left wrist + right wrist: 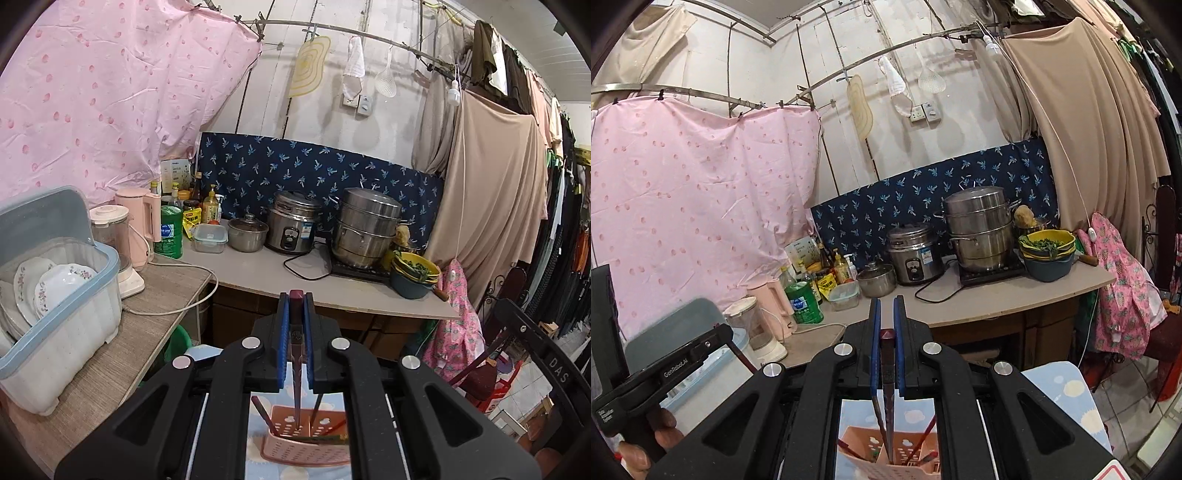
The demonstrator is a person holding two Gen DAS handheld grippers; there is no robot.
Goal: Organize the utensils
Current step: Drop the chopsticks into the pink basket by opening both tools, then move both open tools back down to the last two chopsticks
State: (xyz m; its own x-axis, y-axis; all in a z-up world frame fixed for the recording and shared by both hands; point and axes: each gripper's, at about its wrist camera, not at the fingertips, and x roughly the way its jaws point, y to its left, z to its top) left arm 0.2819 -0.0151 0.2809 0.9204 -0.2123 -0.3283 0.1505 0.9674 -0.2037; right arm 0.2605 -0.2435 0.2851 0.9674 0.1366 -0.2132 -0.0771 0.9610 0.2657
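Observation:
My left gripper [296, 301] is shut on a dark red chopstick [296, 354] that hangs point down over a pink perforated utensil holder [306, 439]. The holder has other chopsticks standing in it. My right gripper [887, 306] is shut on another dark red chopstick [887, 373], its tip low in the pink holder [886, 458], beside several chopsticks leaning there. The left gripper's body [661, 373] shows at the lower left of the right wrist view, held by a hand.
A kitchen counter [266, 266] carries a rice cooker [291, 225], steamer pot [365, 225], small pot, bottles, pink kettle and stacked bowls [415, 275]. A dish bin with plates [51, 291] sits at left on a wooden table. A light blue patterned cloth [1067, 402] lies under the holder.

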